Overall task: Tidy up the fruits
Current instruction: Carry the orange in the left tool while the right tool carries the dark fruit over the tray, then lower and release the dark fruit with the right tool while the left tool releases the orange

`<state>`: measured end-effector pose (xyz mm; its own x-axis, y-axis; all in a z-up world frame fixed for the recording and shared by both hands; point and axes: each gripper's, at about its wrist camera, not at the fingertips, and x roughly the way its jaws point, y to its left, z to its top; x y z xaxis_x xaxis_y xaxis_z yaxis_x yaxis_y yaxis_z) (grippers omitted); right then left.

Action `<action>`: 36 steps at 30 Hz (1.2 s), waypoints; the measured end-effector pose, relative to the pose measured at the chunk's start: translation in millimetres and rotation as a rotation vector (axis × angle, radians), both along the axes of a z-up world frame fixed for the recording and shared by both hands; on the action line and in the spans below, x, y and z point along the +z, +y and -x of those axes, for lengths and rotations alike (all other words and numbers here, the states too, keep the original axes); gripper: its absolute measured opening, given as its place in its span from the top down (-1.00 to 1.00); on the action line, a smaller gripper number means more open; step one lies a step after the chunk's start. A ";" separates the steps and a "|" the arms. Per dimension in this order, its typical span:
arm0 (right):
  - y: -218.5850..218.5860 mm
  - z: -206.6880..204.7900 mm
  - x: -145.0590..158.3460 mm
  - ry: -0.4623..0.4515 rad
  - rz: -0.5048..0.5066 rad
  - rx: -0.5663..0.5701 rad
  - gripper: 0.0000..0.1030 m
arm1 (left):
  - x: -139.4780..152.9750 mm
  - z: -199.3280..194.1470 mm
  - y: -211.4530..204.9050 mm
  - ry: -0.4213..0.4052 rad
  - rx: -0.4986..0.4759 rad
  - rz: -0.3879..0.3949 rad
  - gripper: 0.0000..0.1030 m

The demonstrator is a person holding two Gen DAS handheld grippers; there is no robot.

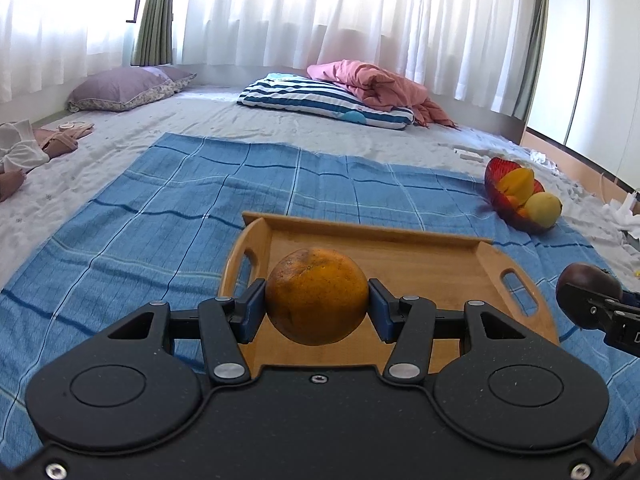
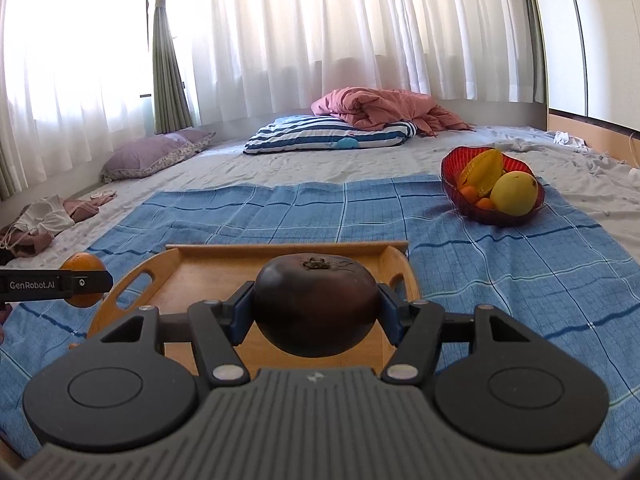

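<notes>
In the left wrist view, the left gripper (image 1: 317,307) is clamping one orange (image 1: 317,297) between its two blue pads (image 1: 253,309), holding it in the air above one wooden tray (image 1: 440,256). The tray is lying bare on a blue checked cloth (image 1: 160,208) spread over the bed. To the right, one red bowl (image 1: 496,178) is sitting on the cloth's far corner, holding one star fruit (image 1: 518,186), one yellow fruit (image 1: 543,209) and small orange fruits too hidden to count. At the right edge, the right gripper (image 1: 600,312) is showing with one dark purple fruit (image 1: 584,280) in its jaws. Two pillows are lying further back, one purple (image 1: 124,88) and one striped (image 1: 320,100), with one pink blanket (image 1: 376,84) on the striped one.

In the right wrist view, the right gripper (image 2: 316,312) is squeezing the dark purple fruit (image 2: 316,304) between its pads over the tray (image 2: 192,276). The red bowl (image 2: 456,164) is holding one star fruit (image 2: 482,172), one yellow fruit (image 2: 514,193) and two small orange fruits (image 2: 468,192). At the left edge, the left gripper (image 2: 86,284) is gripping the orange (image 2: 82,262).
</notes>
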<state>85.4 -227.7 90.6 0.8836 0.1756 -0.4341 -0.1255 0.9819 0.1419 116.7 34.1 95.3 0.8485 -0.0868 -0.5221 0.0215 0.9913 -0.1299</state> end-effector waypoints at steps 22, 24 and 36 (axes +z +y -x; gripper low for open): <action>1.7 -139.8 -18.9 0.216 -0.025 0.012 -0.26 | -10.3 -134.4 -19.7 0.127 -0.033 0.014 0.01; 4.3 -153.8 -26.5 0.239 -0.009 0.005 -0.26 | -18.9 -144.2 -21.5 0.143 -0.031 0.007 0.01; 11.6 -194.6 -49.7 0.275 0.046 -0.043 -0.27 | -51.9 -190.4 -16.9 0.191 -0.001 -0.011 0.01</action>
